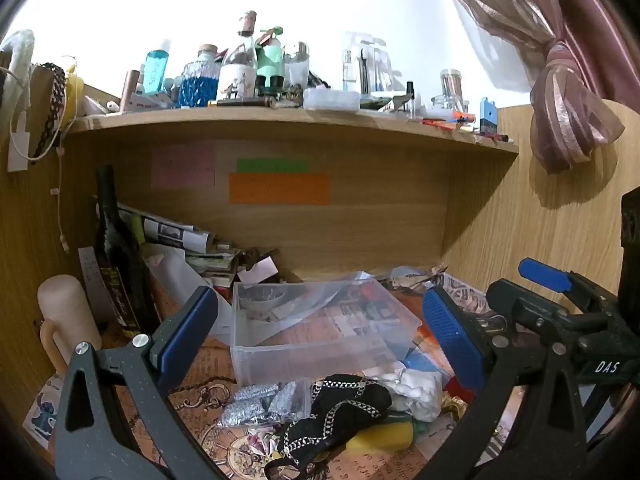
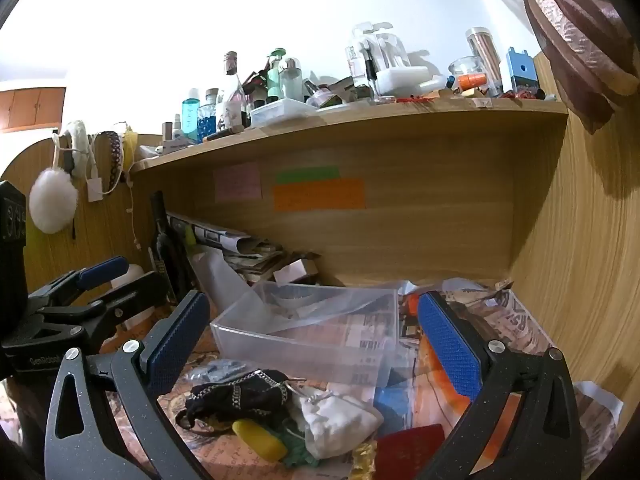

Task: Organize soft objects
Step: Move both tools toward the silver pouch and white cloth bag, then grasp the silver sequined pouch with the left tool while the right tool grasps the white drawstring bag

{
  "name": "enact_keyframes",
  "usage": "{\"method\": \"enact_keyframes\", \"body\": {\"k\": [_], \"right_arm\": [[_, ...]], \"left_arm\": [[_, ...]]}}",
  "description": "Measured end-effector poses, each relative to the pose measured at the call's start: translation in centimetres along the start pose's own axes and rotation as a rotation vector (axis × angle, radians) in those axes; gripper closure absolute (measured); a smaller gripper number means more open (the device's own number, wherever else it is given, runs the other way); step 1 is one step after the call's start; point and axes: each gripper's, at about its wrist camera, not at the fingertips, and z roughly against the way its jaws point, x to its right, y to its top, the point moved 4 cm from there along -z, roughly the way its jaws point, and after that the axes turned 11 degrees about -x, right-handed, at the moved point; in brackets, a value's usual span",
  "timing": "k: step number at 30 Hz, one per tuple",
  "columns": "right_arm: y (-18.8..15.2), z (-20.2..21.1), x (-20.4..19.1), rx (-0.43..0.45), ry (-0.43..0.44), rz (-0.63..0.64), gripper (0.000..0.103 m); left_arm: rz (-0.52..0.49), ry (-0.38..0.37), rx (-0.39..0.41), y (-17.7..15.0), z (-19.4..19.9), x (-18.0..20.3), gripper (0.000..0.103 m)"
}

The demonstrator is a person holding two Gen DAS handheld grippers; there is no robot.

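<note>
Clutter covers the worktop (image 1: 192,396) beneath a wooden shelf (image 1: 280,120) crowded with bottles. At far left stands a dark wine bottle (image 1: 116,256), with a pale cylindrical container (image 1: 66,312) just in front of it. The left gripper (image 1: 320,328) hangs above the worktop with its jaws spread wide and nothing between them. Framed by those jaws sits a clear plastic bin (image 1: 316,332), tilted toward the camera, a clear bag draped into it. Nearer than the bin lies the heap of soft things: a silver sequin piece (image 1: 260,400), then a black fabric pouch with a chain (image 1: 340,412) resting on a yellow sponge (image 1: 380,438), then a white cloth bundle (image 1: 416,394) touching the pouch's right side. The right gripper (image 2: 316,340) is likewise released, jaws wide apart, hovering over the same heap beside the left one. A pink curtain (image 1: 568,120) hangs knotted at far right.
</note>
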Motion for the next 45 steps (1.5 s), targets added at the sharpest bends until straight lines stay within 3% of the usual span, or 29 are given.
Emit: {"method": "enact_keyframes", "body": {"k": [8,14,20,26,30,36,43,45], "right_arm": [[-1.1,-1.1,0.7,-0.071,-0.01,-0.035,0.0],[-3.2,-3.9,2.6,-0.191,-0.017,-0.045,0.0],[-5.9,-6.4,4.0,-0.316,-0.005,-0.063,0.0],[-7.5,-8.2,4.0,-0.402,0.025,-0.064,0.0],[-8.1,-9.3,3.8,-0.445,0.044,-0.049,0.0],[-8.7,-10.4,3.6,-0.495,0.069,-0.035,0.013],[-9.3,-11.3,3.1,-0.527,0.083,-0.032,0.037],[-9.3,-11.3,3.1,-0.523,0.083,-0.033,0.044]], "left_arm": [[0.007,0.001,-0.099,-1.8,-2.8,-1.4,0.0],[0.013,0.009,-0.222,-4.0,-5.7,-2.9,0.0],[0.041,-0.031,-0.347,-6.3,-8.8,-3.8,0.0],[0.087,-0.013,-0.397,-7.8,-10.6,-5.3,0.0],[0.13,0.002,-0.438,-8.3,-11.6,-6.9,0.011],[0.149,-0.012,-0.541,-10.0,-14.0,-8.0,0.011],[0.201,-0.085,-0.636,-11.1,-16.0,-8.3,0.01],[0.214,-0.098,-0.64,-11.2,-16.2,-8.3,0.016]]}}
